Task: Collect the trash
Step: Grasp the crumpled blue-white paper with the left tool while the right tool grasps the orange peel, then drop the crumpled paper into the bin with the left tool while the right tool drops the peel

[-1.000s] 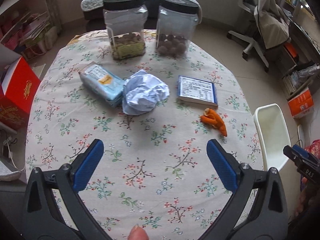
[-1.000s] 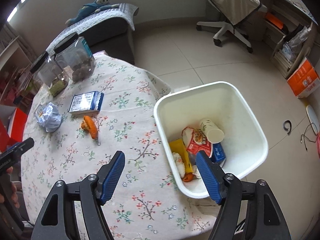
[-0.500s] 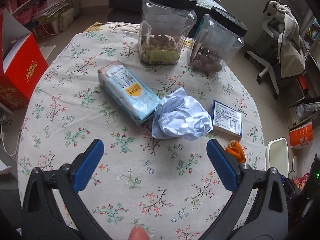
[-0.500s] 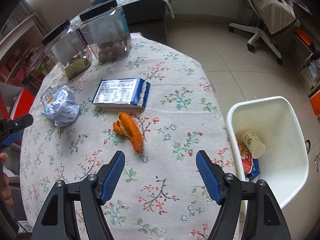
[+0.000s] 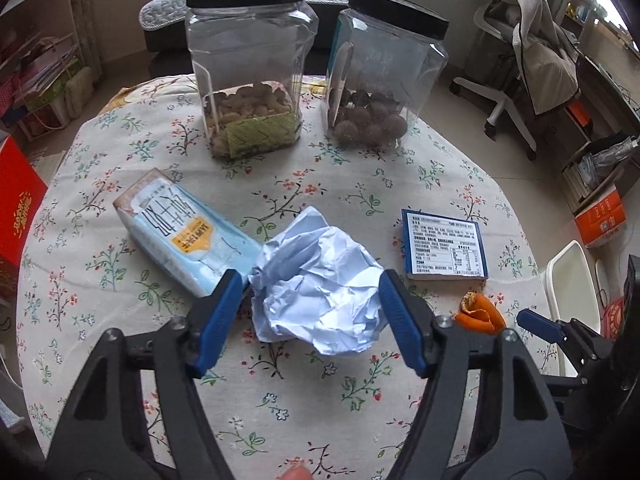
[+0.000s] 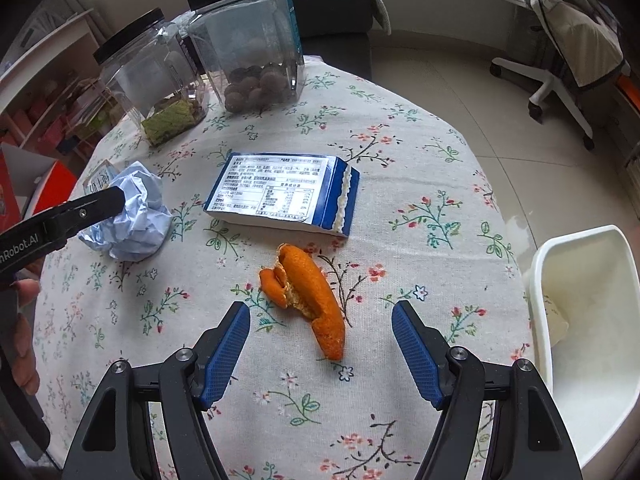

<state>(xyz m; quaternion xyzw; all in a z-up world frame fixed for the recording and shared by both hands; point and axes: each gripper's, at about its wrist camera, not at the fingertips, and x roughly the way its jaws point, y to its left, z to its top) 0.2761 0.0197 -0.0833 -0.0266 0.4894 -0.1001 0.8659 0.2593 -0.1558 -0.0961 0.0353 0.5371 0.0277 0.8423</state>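
Left wrist view: left gripper [image 5: 312,330] jaws wide around the crumpled pale-blue paper ball [image 5: 320,286] (touching the blue carton [image 5: 184,236]), so squeeze centrally, gently.

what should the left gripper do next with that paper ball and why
Probably close the left gripper on the crumpled paper ball. Its open fingers already sit on either side of the ball on the table, with the milk carton just beside the left finger. The right gripper is open near the orange peel.

Two jars [image 5: 248,68] [image 5: 380,80], two packets [image 5: 184,232] [image 5: 444,244], one peel [image 6: 308,296].
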